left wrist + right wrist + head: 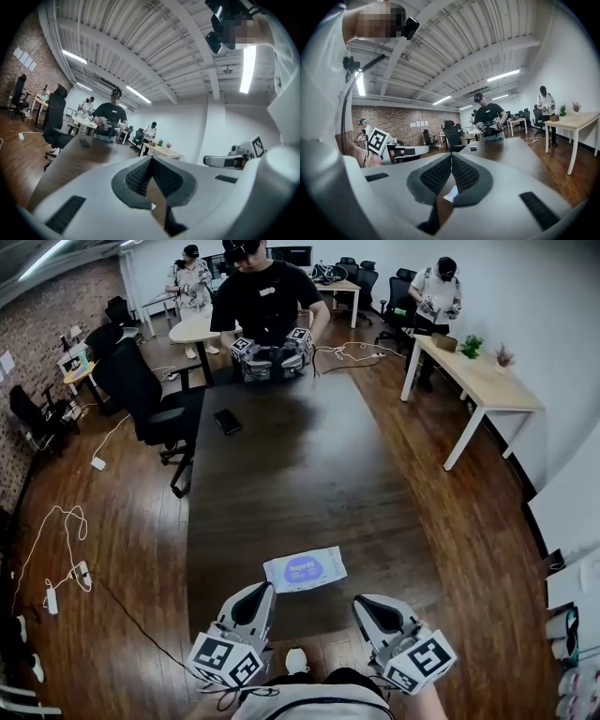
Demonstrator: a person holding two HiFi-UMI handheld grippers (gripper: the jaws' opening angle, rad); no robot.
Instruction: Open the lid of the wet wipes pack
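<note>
The wet wipes pack (pixel 305 569), white with a blue label, lies flat on the dark table (pixel 281 474) near its front end, lid closed. My left gripper (pixel 263 588) is just short of the pack's left corner and my right gripper (pixel 360 602) is to the pack's right, neither touching it. In the left gripper view the left gripper (pixel 151 158) has its jaws meeting at the tips, empty. The right gripper (pixel 451 154) is likewise shut on nothing, and a sliver of the pack (pixel 451 194) shows below its jaws.
A person with another pair of grippers (pixel 272 357) stands at the table's far end. A black phone (pixel 227 421) lies on the far left of the table. An office chair (pixel 141 390) stands left, a light wooden desk (pixel 478 381) right, cables (pixel 66 549) on the floor.
</note>
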